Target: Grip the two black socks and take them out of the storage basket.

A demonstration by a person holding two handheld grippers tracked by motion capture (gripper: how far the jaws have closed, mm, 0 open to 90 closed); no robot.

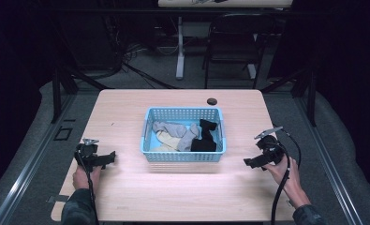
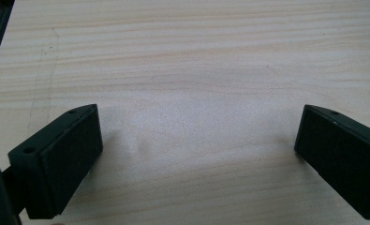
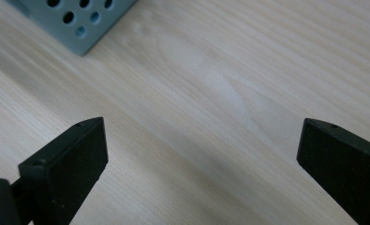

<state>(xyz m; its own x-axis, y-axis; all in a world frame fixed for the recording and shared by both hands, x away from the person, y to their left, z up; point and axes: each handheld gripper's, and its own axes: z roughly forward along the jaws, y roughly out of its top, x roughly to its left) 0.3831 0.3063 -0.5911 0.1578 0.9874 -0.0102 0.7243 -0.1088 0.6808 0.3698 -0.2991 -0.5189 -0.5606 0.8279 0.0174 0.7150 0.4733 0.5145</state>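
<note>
A light blue perforated basket (image 1: 183, 156) sits in the middle of the wooden table (image 1: 126, 192). Inside it lie grey socks (image 1: 166, 128), a pale yellow sock (image 1: 167, 139) and black socks (image 1: 204, 138). My left gripper (image 1: 108, 159) rests low over the table to the left of the basket, jaws wide apart with bare wood between them (image 2: 196, 136). To the basket's right my right gripper (image 1: 249, 162) hovers, also open and empty (image 3: 201, 150). A corner of the basket (image 3: 79, 21) shows at the top left of the right gripper view.
A small dark round object (image 1: 212, 101) lies on the table behind the basket. A chair (image 1: 234, 40) and a table leg (image 1: 180, 47) stand on the floor beyond the far edge. Metal rails run along both sides of the table.
</note>
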